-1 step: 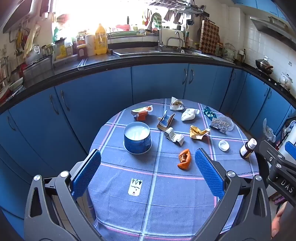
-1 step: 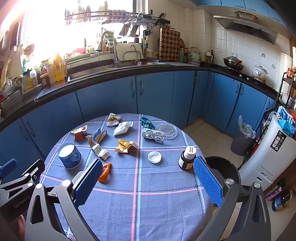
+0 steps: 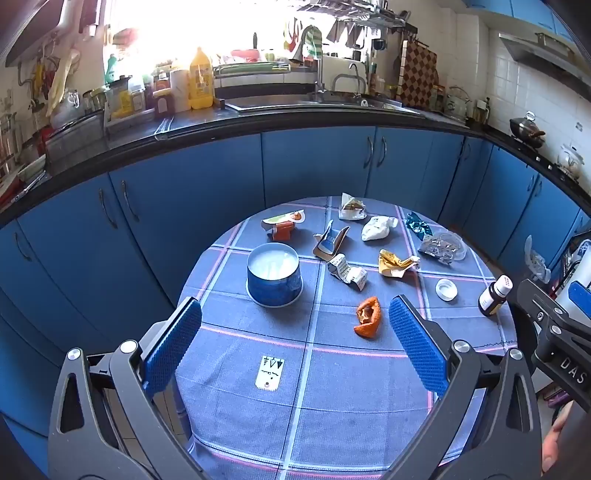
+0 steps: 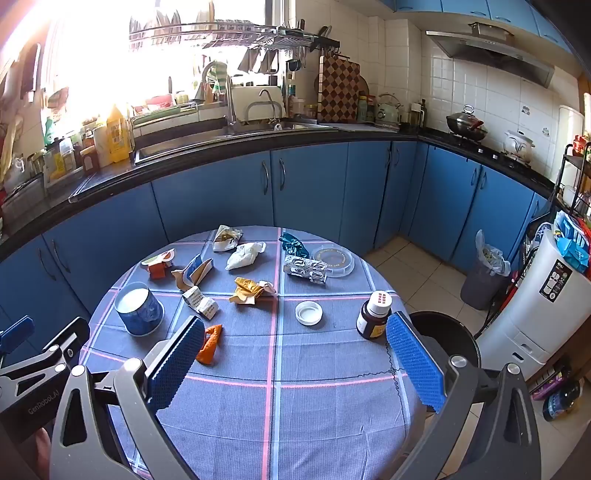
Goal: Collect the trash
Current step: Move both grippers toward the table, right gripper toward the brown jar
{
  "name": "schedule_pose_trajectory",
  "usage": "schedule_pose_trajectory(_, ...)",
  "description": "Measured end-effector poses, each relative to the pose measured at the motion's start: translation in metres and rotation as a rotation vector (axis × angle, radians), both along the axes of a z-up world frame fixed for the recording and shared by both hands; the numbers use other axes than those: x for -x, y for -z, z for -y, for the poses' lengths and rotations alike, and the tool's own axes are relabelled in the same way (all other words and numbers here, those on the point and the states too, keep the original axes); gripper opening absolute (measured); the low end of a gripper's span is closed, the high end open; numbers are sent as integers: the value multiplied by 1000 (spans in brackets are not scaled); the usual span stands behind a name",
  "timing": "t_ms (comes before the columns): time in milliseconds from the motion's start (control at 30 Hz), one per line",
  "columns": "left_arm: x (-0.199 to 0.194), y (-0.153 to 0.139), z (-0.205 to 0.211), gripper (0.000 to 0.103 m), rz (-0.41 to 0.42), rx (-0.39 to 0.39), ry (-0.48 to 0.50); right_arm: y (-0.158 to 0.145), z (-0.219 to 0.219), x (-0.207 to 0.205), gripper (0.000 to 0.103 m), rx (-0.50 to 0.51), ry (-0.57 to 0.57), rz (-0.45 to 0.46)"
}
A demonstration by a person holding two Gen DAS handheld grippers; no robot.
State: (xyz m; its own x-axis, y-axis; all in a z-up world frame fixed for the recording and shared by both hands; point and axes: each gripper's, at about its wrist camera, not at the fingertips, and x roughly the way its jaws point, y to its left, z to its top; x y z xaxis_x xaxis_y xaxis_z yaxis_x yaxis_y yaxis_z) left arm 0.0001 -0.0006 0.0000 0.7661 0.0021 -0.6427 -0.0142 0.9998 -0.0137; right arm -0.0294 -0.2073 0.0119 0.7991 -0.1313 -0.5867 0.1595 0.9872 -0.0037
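Crumpled wrappers [image 3: 396, 262] – orange scrap [image 3: 366, 316] nearest, perhaps peel – litter the table's far half.

Blue cabinet doors [image 4: 310, 188] ran in a curve beneath a black countertop [image 4: 207, 155], which carried a steel sink [image 4: 243, 133] under a window [image 4: 110, 66] blown out with daylight. A dish rack [image 4: 229, 35] hung above the tap. White tiles [image 4: 480, 88] covered the right-hand wall below a range hood [image 4: 491, 51]. The floor [image 4: 417, 266] was pale tile, and the round surface wore a blue checked cloth [image 4: 314, 406].
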Motion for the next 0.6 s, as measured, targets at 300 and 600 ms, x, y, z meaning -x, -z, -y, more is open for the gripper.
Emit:
schedule_pose_trajectory(300,2,-2,3,100,9,-2,2,0,0,0,96,2,1,3)
schedule_pose_trajectory(600,2,-3,4,100,8,0,3,1,0,0,96,1,1,1)
